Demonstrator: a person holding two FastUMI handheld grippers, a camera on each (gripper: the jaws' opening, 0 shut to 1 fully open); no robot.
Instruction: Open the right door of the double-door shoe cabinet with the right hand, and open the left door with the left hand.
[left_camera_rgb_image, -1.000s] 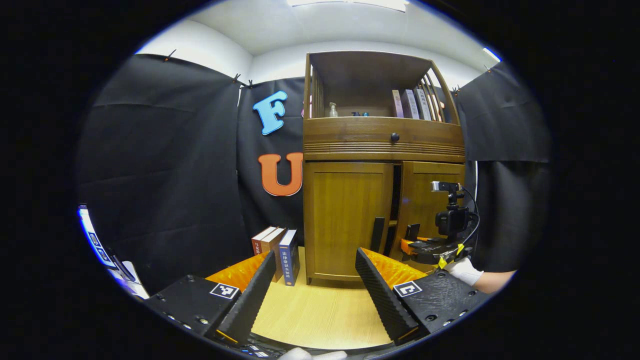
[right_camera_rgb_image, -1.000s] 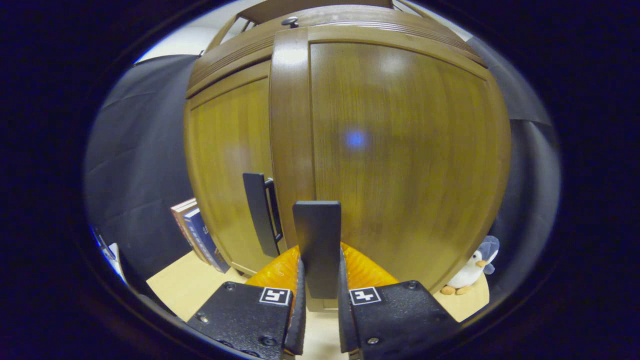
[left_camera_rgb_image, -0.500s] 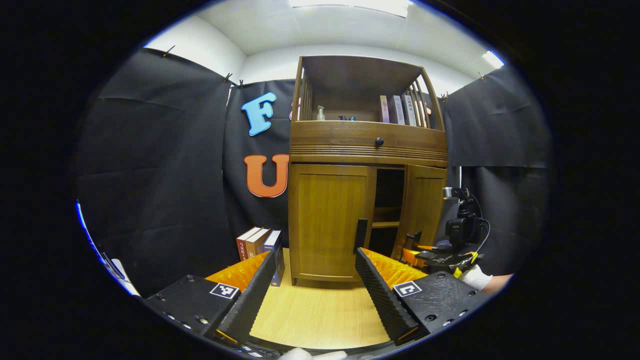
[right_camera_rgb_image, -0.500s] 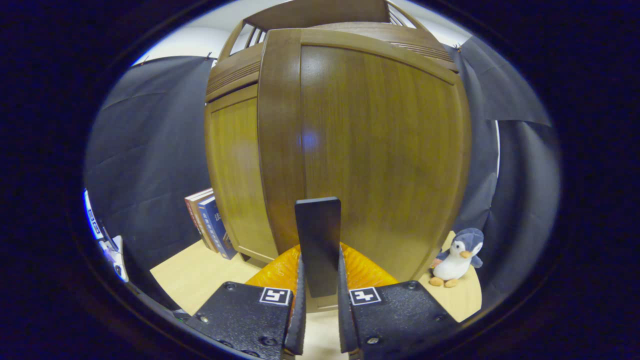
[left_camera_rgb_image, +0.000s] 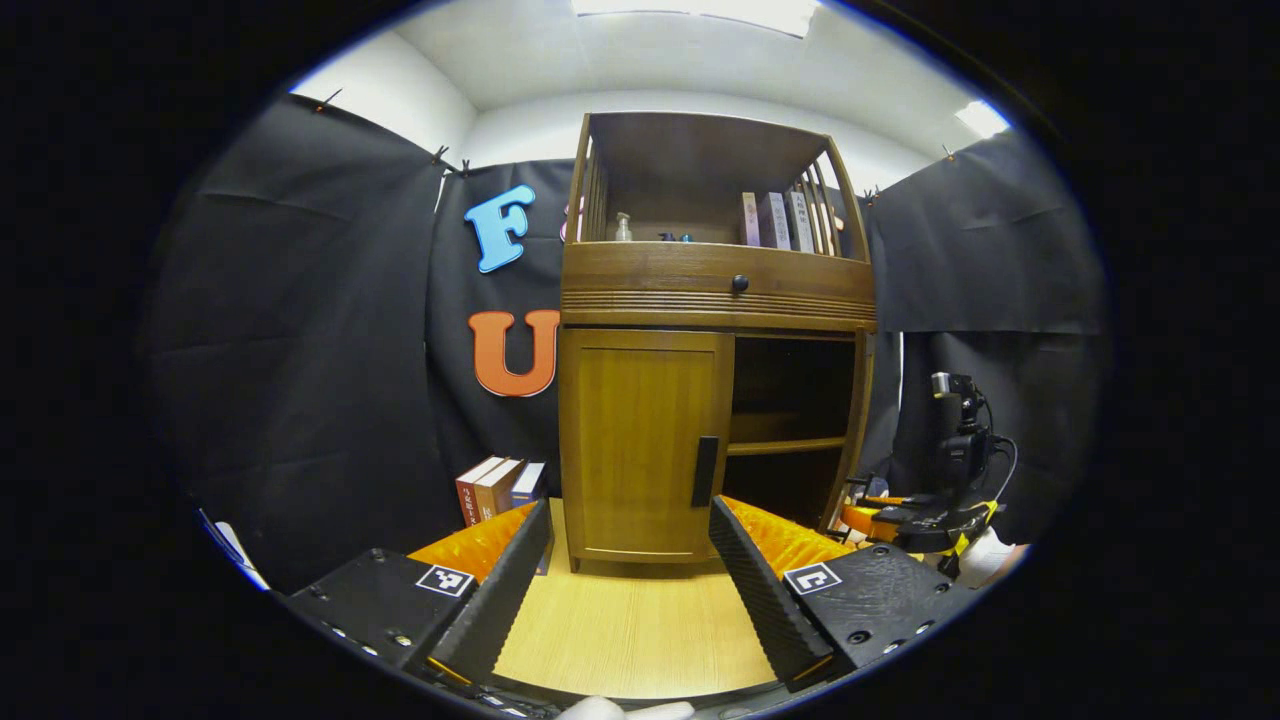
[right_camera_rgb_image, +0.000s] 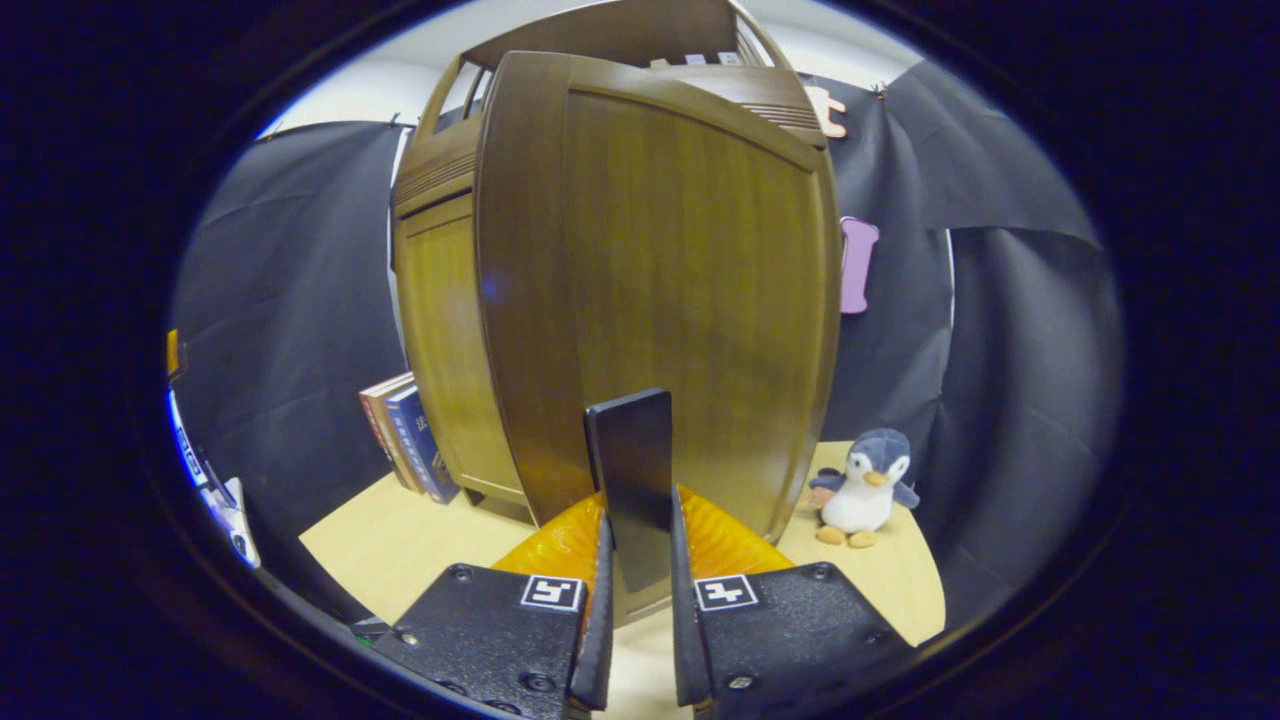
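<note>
The brown wooden shoe cabinet (left_camera_rgb_image: 715, 300) stands ahead in the left gripper view. Its left door (left_camera_rgb_image: 635, 440) is closed, with a black upright handle (left_camera_rgb_image: 705, 470) at its right edge. The right door (left_camera_rgb_image: 858, 430) is swung wide and seen edge-on, baring a dark inside with a shelf (left_camera_rgb_image: 785, 445). My left gripper (left_camera_rgb_image: 630, 505) is open, a short way in front of the left door and holding nothing. In the right gripper view my right gripper (right_camera_rgb_image: 638, 510) is shut on the right door's black handle (right_camera_rgb_image: 628, 450), with the door panel (right_camera_rgb_image: 690, 300) just behind. A gloved hand holds the right gripper (left_camera_rgb_image: 900, 512).
Several books (left_camera_rgb_image: 495, 485) lean beside the cabinet's left foot. A plush penguin (right_camera_rgb_image: 865, 490) sits on the light wood floor (left_camera_rgb_image: 630, 630) to the right of the open door. The cabinet's top shelf holds books (left_camera_rgb_image: 775, 218) and a bottle (left_camera_rgb_image: 622, 226); a drawer knob (left_camera_rgb_image: 739, 283) sits below.
The right door has swung from slightly ajar to wide open, my right gripper pulling its handle outward and to the right. The left gripper stays open, the cabinet shifting slightly left in its view.
</note>
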